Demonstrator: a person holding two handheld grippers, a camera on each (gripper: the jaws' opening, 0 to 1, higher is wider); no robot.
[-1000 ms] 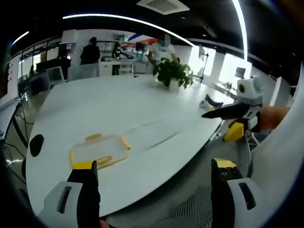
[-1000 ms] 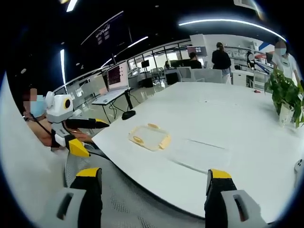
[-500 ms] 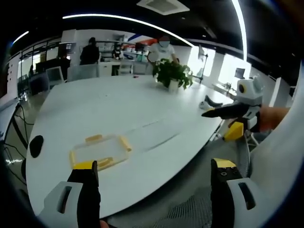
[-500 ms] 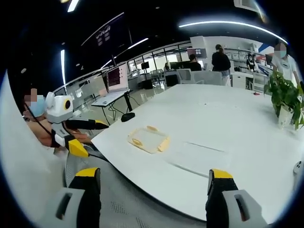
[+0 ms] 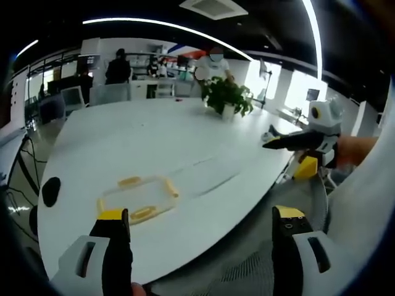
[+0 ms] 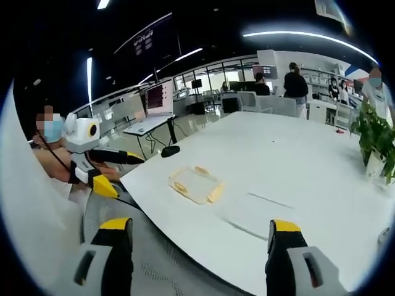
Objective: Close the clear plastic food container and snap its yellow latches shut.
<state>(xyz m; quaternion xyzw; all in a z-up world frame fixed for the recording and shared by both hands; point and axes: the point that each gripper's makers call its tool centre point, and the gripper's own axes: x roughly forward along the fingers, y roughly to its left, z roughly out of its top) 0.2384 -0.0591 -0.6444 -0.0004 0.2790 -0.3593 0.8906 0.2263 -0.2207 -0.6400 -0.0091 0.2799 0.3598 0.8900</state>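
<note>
On the white table, the clear container is lying ahead, probably nearest my left hand-held gripper; I am holding both hand-held grippers wide, empty.

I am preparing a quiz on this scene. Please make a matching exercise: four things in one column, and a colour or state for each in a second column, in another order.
Things:
1. container
2. plant
3. left tool
4. table

Colour or state:
A. white
B. green leaves, in a white pot
C. open, holding nothing
D. clear, with yellow latches

Pairs: 1-D, 2-B, 3-C, 4-A
</note>
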